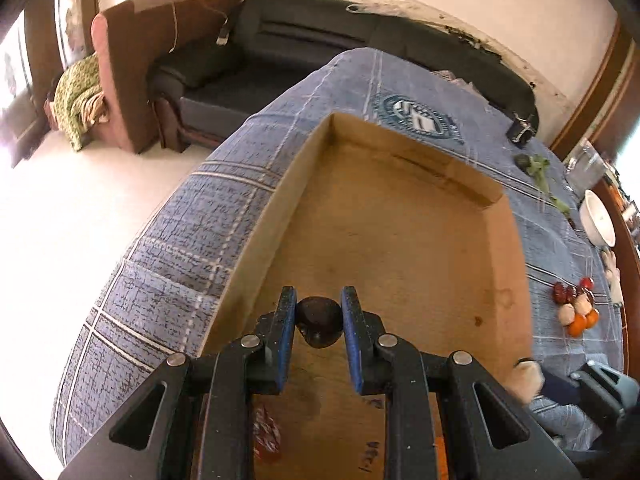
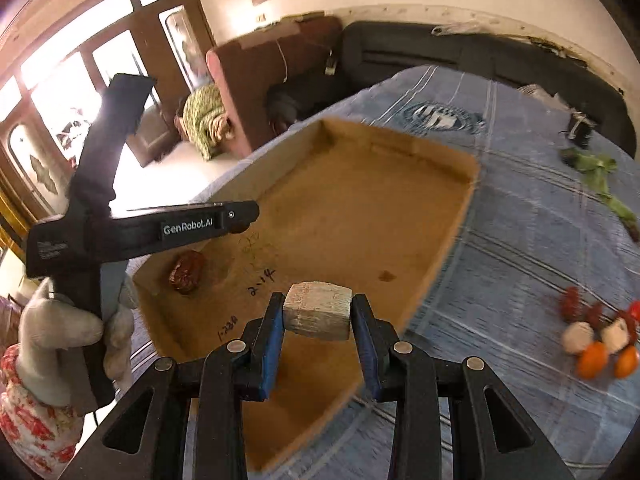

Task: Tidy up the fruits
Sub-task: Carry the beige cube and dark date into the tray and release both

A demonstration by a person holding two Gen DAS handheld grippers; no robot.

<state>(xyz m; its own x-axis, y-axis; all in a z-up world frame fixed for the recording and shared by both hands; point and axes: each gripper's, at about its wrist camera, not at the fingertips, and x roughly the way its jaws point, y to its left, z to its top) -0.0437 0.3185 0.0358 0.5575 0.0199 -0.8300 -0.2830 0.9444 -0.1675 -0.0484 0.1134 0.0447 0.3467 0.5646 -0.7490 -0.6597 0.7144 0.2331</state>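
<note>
My left gripper is shut on a dark round fruit and holds it over the near part of a shallow cardboard tray. My right gripper is shut on a pale cut fruit chunk above the tray's near right edge. A dark red fruit lies in the tray's near left corner, under the left gripper's body. It also shows in the left wrist view. A small pile of red, white and orange fruits lies on the blue cloth to the right, and shows in the left wrist view.
The tray sits on a table with a blue checked cloth. A green leafy stalk, a small dark object and a white bowl lie at the far right. A sofa stands beyond the table.
</note>
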